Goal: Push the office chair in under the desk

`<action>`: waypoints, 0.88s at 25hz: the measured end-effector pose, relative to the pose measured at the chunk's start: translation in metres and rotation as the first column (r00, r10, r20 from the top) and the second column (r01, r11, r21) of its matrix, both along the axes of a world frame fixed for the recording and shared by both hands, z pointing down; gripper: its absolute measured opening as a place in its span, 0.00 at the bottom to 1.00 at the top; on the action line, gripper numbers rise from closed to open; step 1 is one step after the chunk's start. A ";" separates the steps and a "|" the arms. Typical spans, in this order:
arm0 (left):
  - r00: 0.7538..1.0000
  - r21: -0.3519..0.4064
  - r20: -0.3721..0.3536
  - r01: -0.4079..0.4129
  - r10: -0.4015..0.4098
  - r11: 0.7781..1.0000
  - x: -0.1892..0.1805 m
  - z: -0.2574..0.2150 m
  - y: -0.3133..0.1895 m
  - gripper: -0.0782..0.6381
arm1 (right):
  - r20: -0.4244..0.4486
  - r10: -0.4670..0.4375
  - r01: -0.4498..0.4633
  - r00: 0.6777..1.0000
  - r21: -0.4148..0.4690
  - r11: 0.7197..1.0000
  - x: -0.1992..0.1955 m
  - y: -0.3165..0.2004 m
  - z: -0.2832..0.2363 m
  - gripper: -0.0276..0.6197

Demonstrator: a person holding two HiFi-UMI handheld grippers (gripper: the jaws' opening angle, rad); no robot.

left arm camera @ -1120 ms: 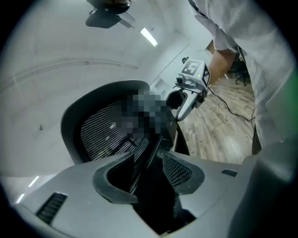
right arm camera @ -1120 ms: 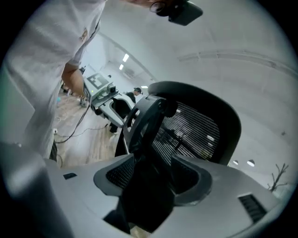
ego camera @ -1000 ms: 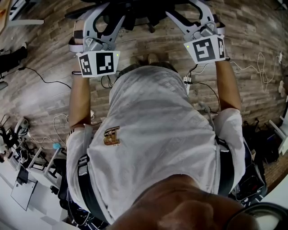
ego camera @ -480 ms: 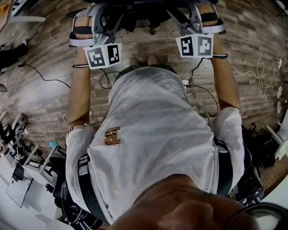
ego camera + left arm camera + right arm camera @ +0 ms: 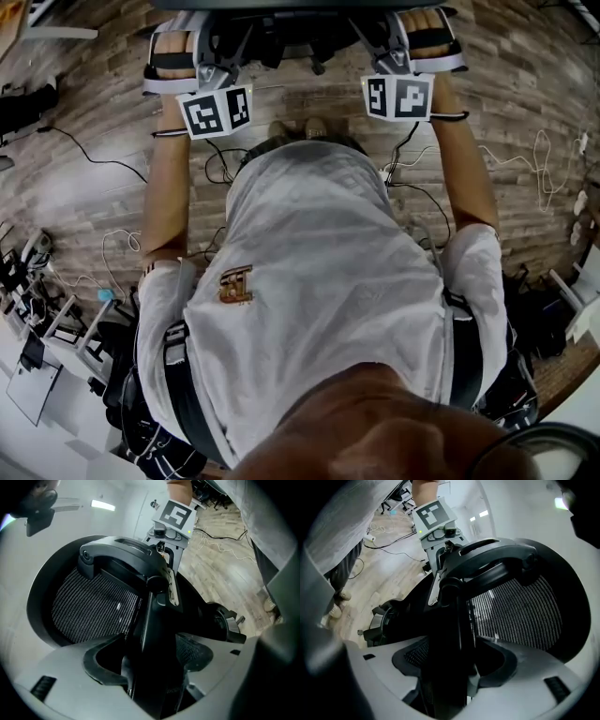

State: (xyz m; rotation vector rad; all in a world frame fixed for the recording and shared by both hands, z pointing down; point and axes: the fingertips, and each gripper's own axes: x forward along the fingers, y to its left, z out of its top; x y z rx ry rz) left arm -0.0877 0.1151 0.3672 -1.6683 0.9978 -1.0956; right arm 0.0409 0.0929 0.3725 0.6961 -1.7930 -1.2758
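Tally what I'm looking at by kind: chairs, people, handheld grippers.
Chair: 1
Person: 1
Grippers: 2 (left gripper, right gripper); the jaws have just been opening, with the chair between each pair
Total: 4

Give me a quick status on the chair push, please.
Status: left gripper, right gripper: jaws just opening, astride office chair back frame, unclamped. Loose cables on floor behind chair.

No readable text in your views, gold emblem [image 5: 233, 284] on your shirt [image 5: 328, 253], left of centre, lettering illegible.
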 end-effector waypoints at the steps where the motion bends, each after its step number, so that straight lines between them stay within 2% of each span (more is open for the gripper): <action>1: 1.000 0.002 0.000 0.001 -0.001 1.000 0.000 -0.001 -0.001 0.56 | 0.000 -0.007 0.007 1.000 0.011 1.000 0.000 -0.001 -0.001 0.45; 10: 1.000 0.025 -0.016 0.026 -0.026 0.999 -0.004 -0.002 -0.015 0.56 | 0.031 -0.048 0.046 0.998 0.041 0.998 -0.005 -0.011 -0.003 0.45; 22: 0.995 0.007 -0.024 0.101 -0.101 0.995 -0.004 0.000 -0.051 0.57 | 0.057 -0.039 0.037 0.998 0.036 0.999 -0.005 -0.044 -0.002 0.45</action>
